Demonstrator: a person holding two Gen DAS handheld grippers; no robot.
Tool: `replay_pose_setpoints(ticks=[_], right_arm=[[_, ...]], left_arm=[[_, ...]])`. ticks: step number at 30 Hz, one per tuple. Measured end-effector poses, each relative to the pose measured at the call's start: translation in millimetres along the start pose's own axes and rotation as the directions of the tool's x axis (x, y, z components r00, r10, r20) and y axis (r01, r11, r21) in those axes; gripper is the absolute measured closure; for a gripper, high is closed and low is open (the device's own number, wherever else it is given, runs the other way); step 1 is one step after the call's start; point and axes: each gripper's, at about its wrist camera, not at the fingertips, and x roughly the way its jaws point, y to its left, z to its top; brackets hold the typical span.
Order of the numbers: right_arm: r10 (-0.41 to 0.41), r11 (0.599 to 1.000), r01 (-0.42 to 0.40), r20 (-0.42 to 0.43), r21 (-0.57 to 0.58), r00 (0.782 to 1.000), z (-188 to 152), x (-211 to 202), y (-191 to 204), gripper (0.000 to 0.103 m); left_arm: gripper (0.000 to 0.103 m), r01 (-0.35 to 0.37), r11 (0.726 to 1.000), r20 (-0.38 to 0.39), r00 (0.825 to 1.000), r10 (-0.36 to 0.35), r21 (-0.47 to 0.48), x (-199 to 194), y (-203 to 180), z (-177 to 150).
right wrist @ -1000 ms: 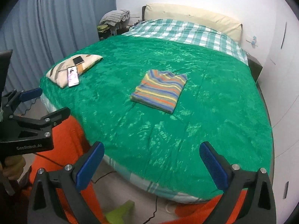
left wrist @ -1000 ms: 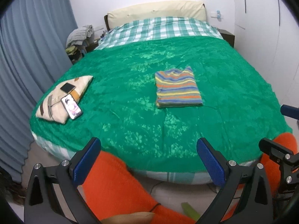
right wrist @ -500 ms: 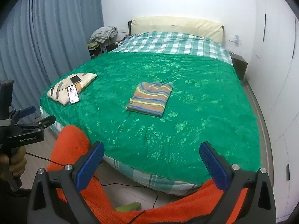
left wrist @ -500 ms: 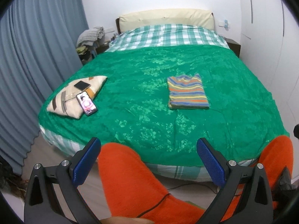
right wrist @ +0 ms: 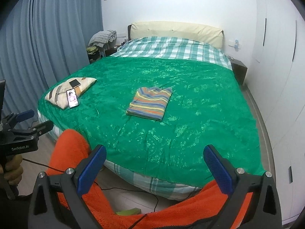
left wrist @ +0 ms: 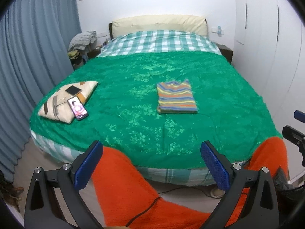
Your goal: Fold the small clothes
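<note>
A folded striped garment (left wrist: 176, 97) lies flat in the middle of the green bedspread (left wrist: 133, 126); it also shows in the right wrist view (right wrist: 150, 103). My left gripper (left wrist: 151, 164) is open and empty, held off the foot of the bed, well short of the garment. My right gripper (right wrist: 155, 168) is open and empty, also back from the bed's foot. The left gripper (right wrist: 31, 121) shows at the left edge of the right wrist view.
A beige pillow (left wrist: 64, 100) with two phones (left wrist: 78, 107) lies at the bed's left edge. Orange-clad legs (left wrist: 129, 190) fill the foreground. Grey curtains (left wrist: 28, 57) hang left, white wardrobe doors (right wrist: 276, 76) stand right. A cable (right wrist: 133, 189) runs on the floor.
Both grippers have drawn back and risen away from the bed, so the garment looks smaller and farther. Both stayed open and empty.
</note>
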Motion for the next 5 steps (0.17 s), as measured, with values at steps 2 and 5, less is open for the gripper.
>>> replay_pose_setpoints(ticks=[2, 5], right_arm=[[0.003, 1.0, -0.003, 0.004, -0.002, 1.0, 0.0, -1.0, -0.1, 0.002], [0.006, 1.0, -0.006, 0.008, -0.002, 1.0, -0.8, -2.1, 1.3, 0.002]], left_arm=[[0.001, -0.014, 1.0, 0.011, 1.0, 0.014, -0.008, -1.3, 0.6, 0.5], [0.001, -0.038, 0.999, 0.031, 0.999, 0.039, -0.017, -3.9, 0.9, -0.2]])
